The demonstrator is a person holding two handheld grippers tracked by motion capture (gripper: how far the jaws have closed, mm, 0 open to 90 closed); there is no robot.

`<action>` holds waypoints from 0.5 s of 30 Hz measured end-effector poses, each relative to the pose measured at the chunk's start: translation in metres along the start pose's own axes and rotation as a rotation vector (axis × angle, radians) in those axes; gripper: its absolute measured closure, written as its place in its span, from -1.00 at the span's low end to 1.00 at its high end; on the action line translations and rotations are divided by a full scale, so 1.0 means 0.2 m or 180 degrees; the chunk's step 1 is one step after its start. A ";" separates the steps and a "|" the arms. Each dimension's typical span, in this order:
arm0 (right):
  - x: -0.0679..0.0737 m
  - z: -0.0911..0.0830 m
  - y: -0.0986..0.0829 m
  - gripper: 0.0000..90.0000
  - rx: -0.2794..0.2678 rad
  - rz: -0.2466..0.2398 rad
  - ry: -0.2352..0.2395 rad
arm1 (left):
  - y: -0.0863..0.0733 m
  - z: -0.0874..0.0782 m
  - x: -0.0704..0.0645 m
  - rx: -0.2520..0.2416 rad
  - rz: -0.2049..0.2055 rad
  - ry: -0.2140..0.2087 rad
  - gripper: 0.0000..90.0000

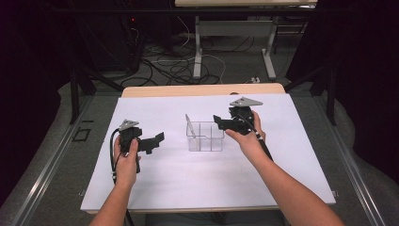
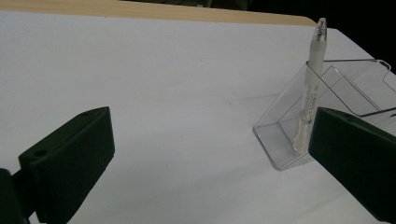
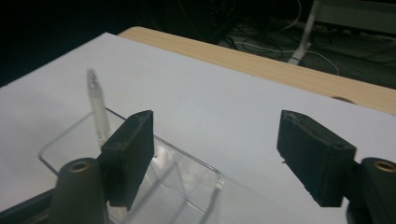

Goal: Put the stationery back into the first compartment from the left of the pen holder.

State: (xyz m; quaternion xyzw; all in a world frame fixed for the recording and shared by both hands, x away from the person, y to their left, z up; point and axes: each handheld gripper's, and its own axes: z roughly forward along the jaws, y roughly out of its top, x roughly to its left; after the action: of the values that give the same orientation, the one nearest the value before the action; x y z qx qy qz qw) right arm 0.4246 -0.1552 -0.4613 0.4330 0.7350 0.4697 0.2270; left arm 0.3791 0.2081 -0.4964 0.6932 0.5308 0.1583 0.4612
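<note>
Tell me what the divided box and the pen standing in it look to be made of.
The divided box looks like clear hard plastic, perhaps acrylic: the white table cover shows through its glossy walls. The pen looks like frosted translucent plastic with a matte barrel and a ribbed clear tip.

No text, label, brand or number can be read anywhere. The translucent white plastic pen [image 2: 312,88] carries faint dark print along its barrel, too small and blurred to make out.
</note>
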 end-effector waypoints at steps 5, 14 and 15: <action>-0.10 -0.07 -0.03 -0.51 0.0031 0.0114 -0.0111 | -0.01 0.00 0.01 -0.0045 -0.0083 0.0026 -0.99; -0.28 -0.20 -0.10 -0.70 0.0009 0.0088 -0.0423 | -0.01 -0.01 0.03 -0.0061 -0.0108 0.0068 -0.99; -0.29 -0.21 -0.11 -0.73 0.0017 0.0081 -0.0447 | -0.01 -0.01 0.03 -0.0024 -0.0083 0.0052 -0.99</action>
State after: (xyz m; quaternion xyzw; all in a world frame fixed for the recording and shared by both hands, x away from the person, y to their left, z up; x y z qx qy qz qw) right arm 0.4139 -0.2294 -0.4659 0.4748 0.7130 0.4391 0.2709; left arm 0.3791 0.2150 -0.4985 0.6831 0.5429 0.1600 0.4615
